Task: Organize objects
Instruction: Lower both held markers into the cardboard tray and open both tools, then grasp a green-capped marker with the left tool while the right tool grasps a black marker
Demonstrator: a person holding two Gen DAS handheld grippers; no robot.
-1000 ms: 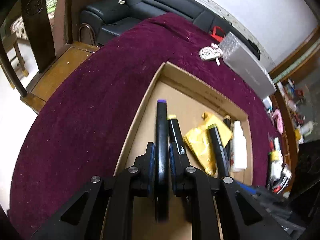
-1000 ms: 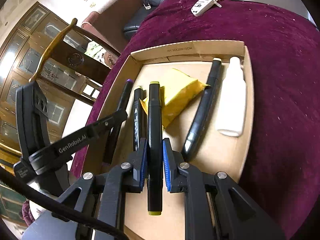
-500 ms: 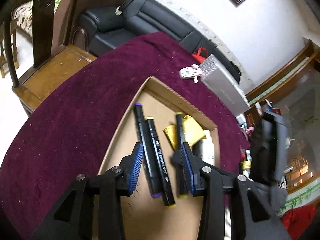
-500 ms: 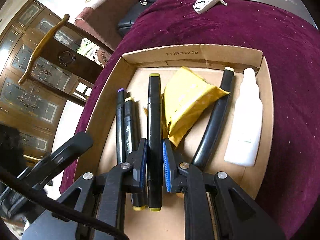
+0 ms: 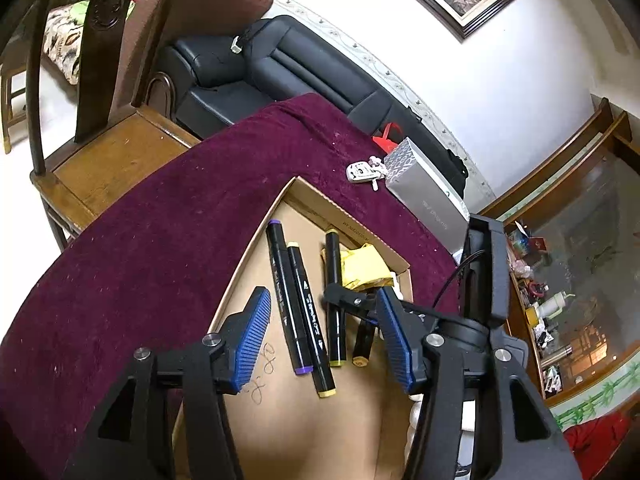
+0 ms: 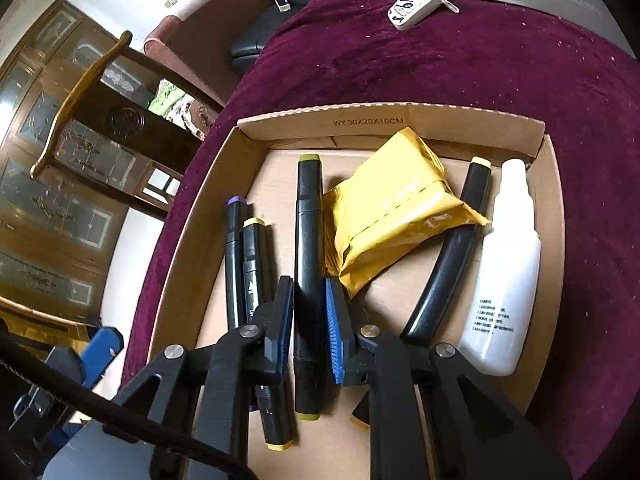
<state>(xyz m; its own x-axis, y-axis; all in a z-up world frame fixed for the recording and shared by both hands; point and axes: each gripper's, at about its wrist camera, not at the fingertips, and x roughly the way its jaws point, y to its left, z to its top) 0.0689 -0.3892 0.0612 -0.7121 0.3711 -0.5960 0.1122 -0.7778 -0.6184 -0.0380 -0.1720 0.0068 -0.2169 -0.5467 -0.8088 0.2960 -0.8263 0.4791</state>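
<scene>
An open cardboard box [image 6: 392, 120] holds a purple-capped marker [image 6: 234, 256], a yellow-capped marker [image 6: 254, 264], an olive-capped marker [image 6: 308, 220], a fourth black marker [image 6: 460, 256], a yellow packet [image 6: 396, 216] and a white bottle [image 6: 508, 264]. My right gripper [image 6: 309, 284] straddles the olive-capped marker, which lies on the box floor. Its jaws are opening and a thin gap shows beside the pads. My left gripper [image 5: 320, 300] hovers above the purple-capped marker [image 5: 282, 292] and yellow-capped marker [image 5: 306, 312]. Its jaws are opening too, with nothing gripped.
The box sits on a dark red tablecloth [image 5: 160, 240]. A key fob [image 5: 362, 171] and a grey carton [image 5: 424, 200] lie beyond it. A wooden chair [image 5: 100, 152] stands at the table's left edge, a black sofa [image 5: 304, 76] behind.
The left gripper let go of the purple-capped marker, which now lies beside the yellow-capped one, then drew back and up with its jaws widening. The right gripper's pads eased off the olive-capped marker.
</scene>
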